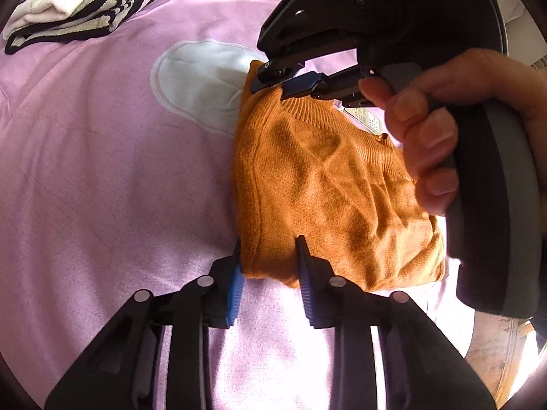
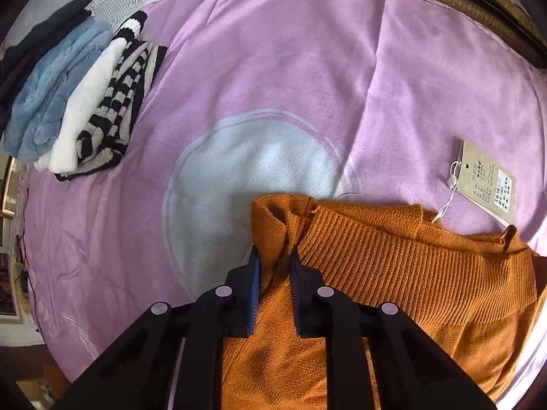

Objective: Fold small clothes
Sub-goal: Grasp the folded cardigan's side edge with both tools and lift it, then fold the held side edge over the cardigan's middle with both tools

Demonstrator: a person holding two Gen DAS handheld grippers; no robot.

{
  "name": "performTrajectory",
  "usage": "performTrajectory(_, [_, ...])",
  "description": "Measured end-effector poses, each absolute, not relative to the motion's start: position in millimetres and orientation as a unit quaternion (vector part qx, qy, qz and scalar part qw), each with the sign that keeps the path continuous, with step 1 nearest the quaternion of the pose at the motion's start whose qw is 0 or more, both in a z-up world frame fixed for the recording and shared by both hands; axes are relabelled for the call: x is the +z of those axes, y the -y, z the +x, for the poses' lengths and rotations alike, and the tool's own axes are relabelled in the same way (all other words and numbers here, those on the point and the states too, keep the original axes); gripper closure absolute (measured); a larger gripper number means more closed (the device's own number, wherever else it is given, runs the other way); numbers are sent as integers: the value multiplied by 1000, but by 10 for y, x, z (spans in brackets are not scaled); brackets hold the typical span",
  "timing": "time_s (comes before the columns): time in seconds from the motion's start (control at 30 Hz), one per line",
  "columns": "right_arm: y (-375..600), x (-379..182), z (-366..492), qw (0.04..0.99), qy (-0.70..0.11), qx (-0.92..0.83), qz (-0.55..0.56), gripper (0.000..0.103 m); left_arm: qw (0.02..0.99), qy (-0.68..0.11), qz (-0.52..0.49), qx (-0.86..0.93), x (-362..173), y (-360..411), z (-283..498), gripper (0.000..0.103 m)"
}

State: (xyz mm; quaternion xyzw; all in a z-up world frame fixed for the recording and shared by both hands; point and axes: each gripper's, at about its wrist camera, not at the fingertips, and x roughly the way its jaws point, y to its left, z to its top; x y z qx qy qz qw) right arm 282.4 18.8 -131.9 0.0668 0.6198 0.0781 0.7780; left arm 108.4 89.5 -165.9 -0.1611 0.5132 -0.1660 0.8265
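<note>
on the pink blanket (image 2: 273,68), across the white oval print (image 2: 253,177) and to its right, lies an orange knit sweater (image 1: 324,188), folded into a compact bundle. no box, basket or other container shows in either view; the only gathered things are the folded clothes stacked well to the far left of the sweater: a black-and-white striped knit (image 2: 116,109), a white piece (image 2: 85,116), a fluffy blue piece (image 2: 51,92) and a dark one (image 2: 48,24) beyond it. a paper hang tag (image 2: 485,181) rests on the blanket just beyond the sweater's ribbed band, tied to it by a thin string.

the left gripper (image 1: 268,256) has its blue-padded fingers part open, straddling the sweater's near left corner, with cloth between the pads; whether they press it i cannot tell. the right gripper (image 2: 275,266) has its fingers drawn close together around the raised fold at the sweater's far left corner, pinching that fold. from the left wrist view, the right gripper (image 1: 277,82) bites the sweater's far corner, with the person's hand (image 1: 441,126) squeezing its handle.
</note>
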Motion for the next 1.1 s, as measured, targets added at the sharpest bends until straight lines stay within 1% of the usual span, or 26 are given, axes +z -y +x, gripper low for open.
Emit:
performTrajectory(0.13, [-56, -1216, 2768, 779, -612, 94, 103, 89, 833, -509, -147, -161, -1612, -816, 1014, 82])
performTrajectory(0.3, [91, -1049, 2713, 785, -597, 112, 122, 90, 845, -496, -124, -156, -1438, -696, 938, 85])
performTrajectory(0.37, [174, -960, 2672, 787, -591, 121, 131, 90, 851, -489, -114, -157, -1279, -594, 877, 85])
performTrajectory(0.57, [306, -813, 2686, 790, -573, 150, 159, 90, 861, -470, -100, -166, -1028, -472, 803, 85])
performTrajectory(0.87, [868, -565, 2561, 785, -551, 189, 211, 90, 871, -451, -59, -185, -836, -126, 863, 85])
performTrajectory(1.1, [1310, -450, 2470, 785, -536, 200, 237, 90, 873, -443, -12, -206, -704, 322, 800, 85])
